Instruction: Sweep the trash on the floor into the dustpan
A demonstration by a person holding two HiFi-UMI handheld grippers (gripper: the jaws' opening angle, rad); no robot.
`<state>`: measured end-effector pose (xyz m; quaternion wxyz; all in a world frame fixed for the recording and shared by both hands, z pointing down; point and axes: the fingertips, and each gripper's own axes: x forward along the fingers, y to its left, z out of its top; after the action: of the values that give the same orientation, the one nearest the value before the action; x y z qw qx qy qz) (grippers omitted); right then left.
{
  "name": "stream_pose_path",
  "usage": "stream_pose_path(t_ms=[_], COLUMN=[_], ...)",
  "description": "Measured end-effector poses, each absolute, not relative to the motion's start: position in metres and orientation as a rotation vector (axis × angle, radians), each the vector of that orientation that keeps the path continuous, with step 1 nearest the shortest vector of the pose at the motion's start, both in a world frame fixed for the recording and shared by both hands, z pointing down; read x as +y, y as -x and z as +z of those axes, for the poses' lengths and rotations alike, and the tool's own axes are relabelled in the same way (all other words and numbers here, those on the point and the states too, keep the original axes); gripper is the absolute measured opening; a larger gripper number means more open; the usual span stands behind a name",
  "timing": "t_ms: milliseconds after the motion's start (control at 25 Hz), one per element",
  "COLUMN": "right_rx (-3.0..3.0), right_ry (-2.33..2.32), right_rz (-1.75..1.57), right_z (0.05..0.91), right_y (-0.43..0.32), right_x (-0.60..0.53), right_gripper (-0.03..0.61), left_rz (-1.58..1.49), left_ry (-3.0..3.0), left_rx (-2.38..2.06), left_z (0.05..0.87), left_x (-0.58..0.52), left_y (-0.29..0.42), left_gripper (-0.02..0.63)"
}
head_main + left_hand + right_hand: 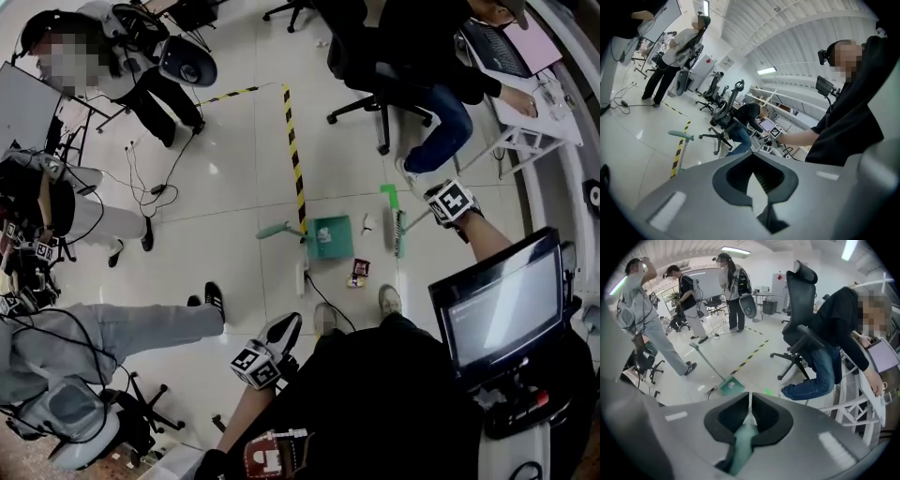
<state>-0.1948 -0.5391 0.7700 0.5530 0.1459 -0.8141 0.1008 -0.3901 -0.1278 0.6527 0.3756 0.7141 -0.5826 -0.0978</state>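
The pale floor (244, 159) carries a yellow-and-black tape line (295, 159) that runs down to the green dustpan (330, 237), which lies flat with its handle pointing left; the green broom (397, 230) stands just right of the dustpan, head on the floor; the right gripper (433, 208) has its fingers clamped on the broom's teal handle (743, 446); the left gripper (286, 330) hangs well below the dustpan, fingers together on nothing; a dark red wrapper (359, 272) lies just below the dustpan's right corner; a small white scrap (368, 223) sits between dustpan and broom.
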Motion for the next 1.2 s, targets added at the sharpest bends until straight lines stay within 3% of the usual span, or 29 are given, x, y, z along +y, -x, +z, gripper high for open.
stream_pose_path(t_ms=[400,760,1200], right_rx=[-1.857,-1.98,-2.033], right_ry=[-0.241,-0.157,-0.126], right_rz=[0.183,0.27,0.253], right_z=[0.864,0.885,0.818], right_y=[0.301,0.384,0.337], right_x=[-0.525,-0.486,-0.471], right_gripper=[0.018,0.017,0.017], left_rz=[-0.254,-0.295,-0.326], left_ry=[-1.615,-1.541,-1.645], left_rx=[-1.564,-1.578,-1.553], left_z=[0.684,0.7,0.689], left_x=[-0.059,-0.045,-0.063], left_y=[0.421,0.433,0.456], left_gripper=[-0.002,-0.002,-0.002])
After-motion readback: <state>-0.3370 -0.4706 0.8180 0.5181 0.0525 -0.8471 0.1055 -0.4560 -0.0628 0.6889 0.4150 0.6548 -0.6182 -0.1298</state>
